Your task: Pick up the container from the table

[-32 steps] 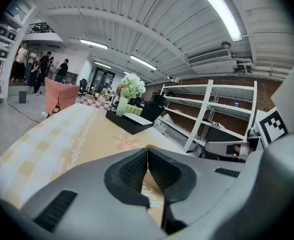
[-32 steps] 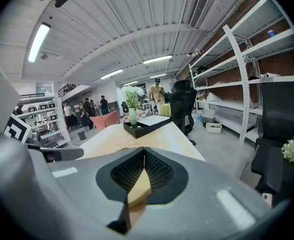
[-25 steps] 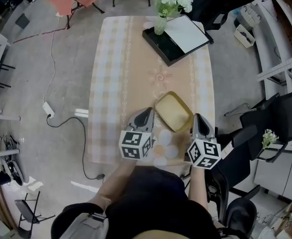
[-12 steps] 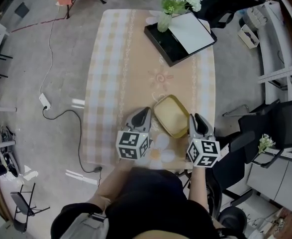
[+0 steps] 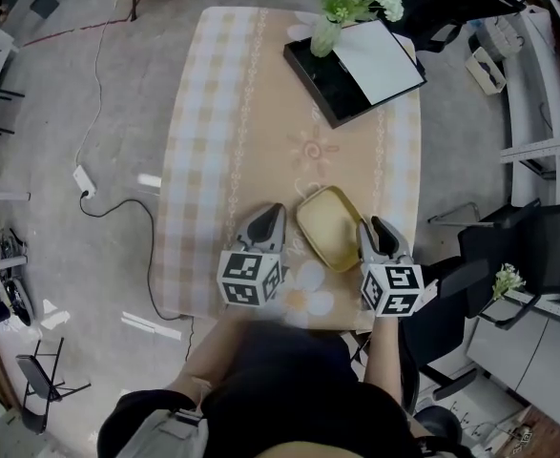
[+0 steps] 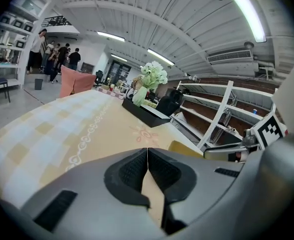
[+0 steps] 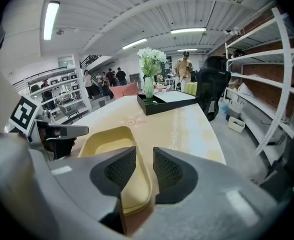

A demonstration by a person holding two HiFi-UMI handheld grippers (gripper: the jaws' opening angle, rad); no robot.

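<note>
A shallow yellow container lies empty on the checked tablecloth near the table's front edge. My left gripper stands just left of it, jaws shut with the pads touching and nothing between them; the container's corner shows to its right. My right gripper is at the container's right side. Its jaws have just been opening and stand apart, with the container's rim in the gap. The pads do not press on it.
At the table's far end sit a black tray with a white sheet and a vase of white flowers. A cable and power strip lie on the floor at left. A dark chair stands at right.
Both grippers have sunk toward the table. The right gripper has closed in on the container's right rim, and the left sits nearer its left side. The container has not moved.
</note>
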